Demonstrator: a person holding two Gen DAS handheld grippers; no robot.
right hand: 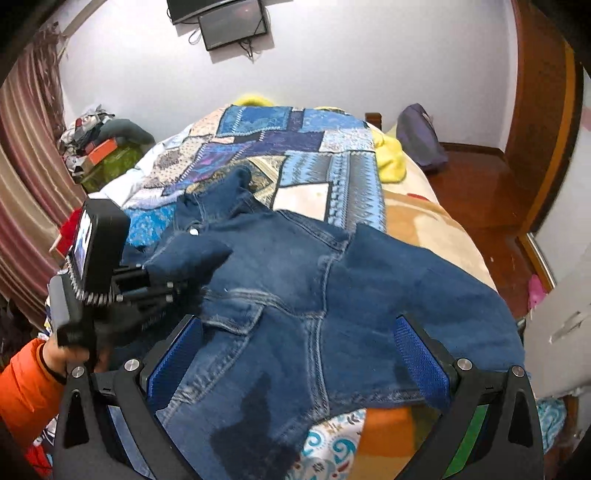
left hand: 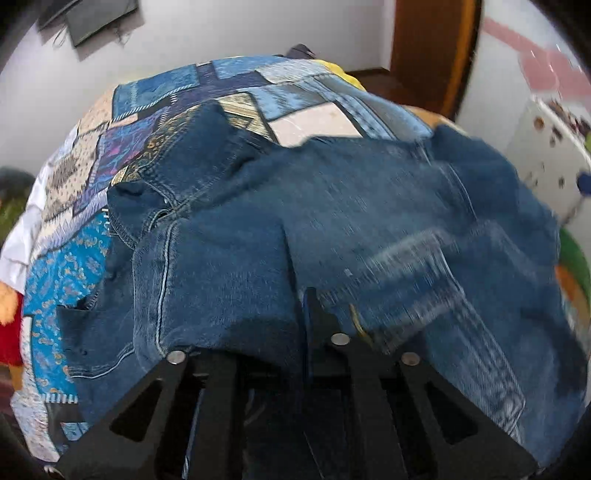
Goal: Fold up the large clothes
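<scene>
1. Left wrist view: the left tongs [left hand: 308, 295] have their jaws drawn nearly together on a fold of the blue jeans [left hand: 332, 221], the denim bunched over and between the black fingers.
2. Right wrist view: the right tongs [right hand: 299, 354] stand wide, blue pads apart, with nothing pinched; the jeans [right hand: 295, 295] lie spread directly beneath and ahead of them, one pad over the pocket side, the other over the far leg edge.
3. Left of the right tongs, the left tongs [right hand: 173, 284] show with a lifted fold of denim closed in their tips; a hand [right hand: 74, 354] with an orange sleeve [right hand: 26, 391] holds their handle.
4. A dark patch marks the denim just in front of the right tongs, between the pads.
5. The jeans rest on a bed under a patchwork quilt [right hand: 280, 155] of blue, purple and cream, which stretches beyond both tongs.
6. Farther off, a yellow cloth [right hand: 388, 158] lies at the quilt's far right edge.
7. Two dark screens [right hand: 229, 22] hang on the white wall beyond; a striped curtain [right hand: 33, 155] hangs to the left, a wooden door frame [right hand: 539, 110] to the right.
</scene>
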